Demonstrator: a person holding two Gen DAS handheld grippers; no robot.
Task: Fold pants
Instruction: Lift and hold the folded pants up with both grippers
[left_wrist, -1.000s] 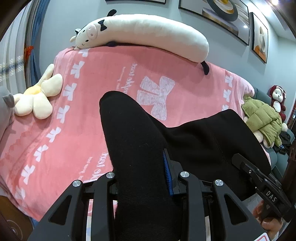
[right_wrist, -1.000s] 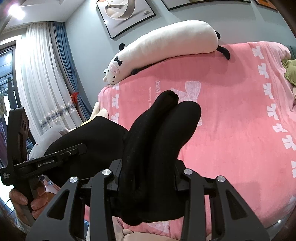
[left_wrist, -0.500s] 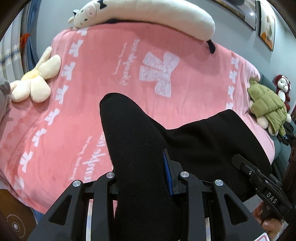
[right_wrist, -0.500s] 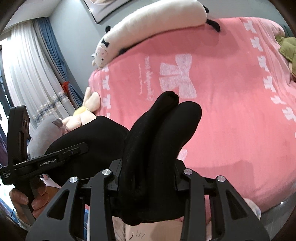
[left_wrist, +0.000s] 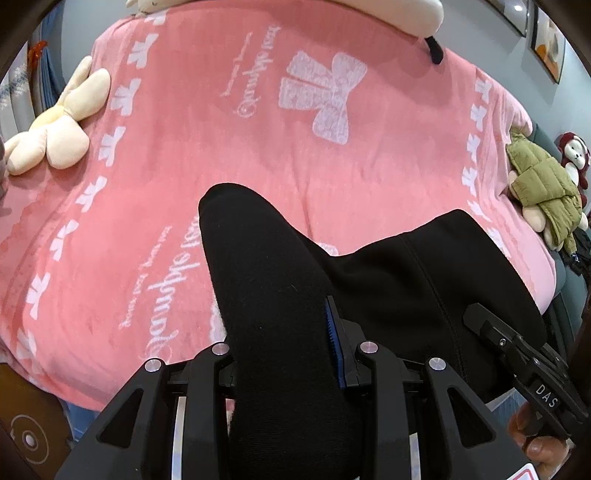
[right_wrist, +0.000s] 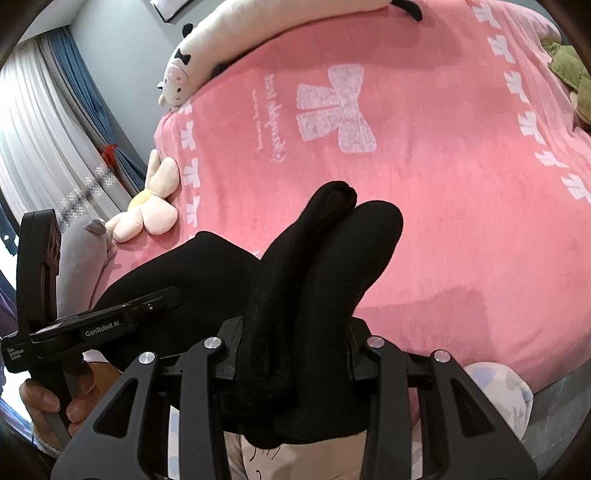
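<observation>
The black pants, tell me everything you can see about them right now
The black pants look like soft, matte knit with no print; one seam runs down the stretch between the two grippers. The left gripper is clamped on one thick bunch, the right gripper on another that shows two rounded folds side by side. The cloth spans between them, above the pink blanket. Whether any part rests on the blanket cannot be told.
</observation>
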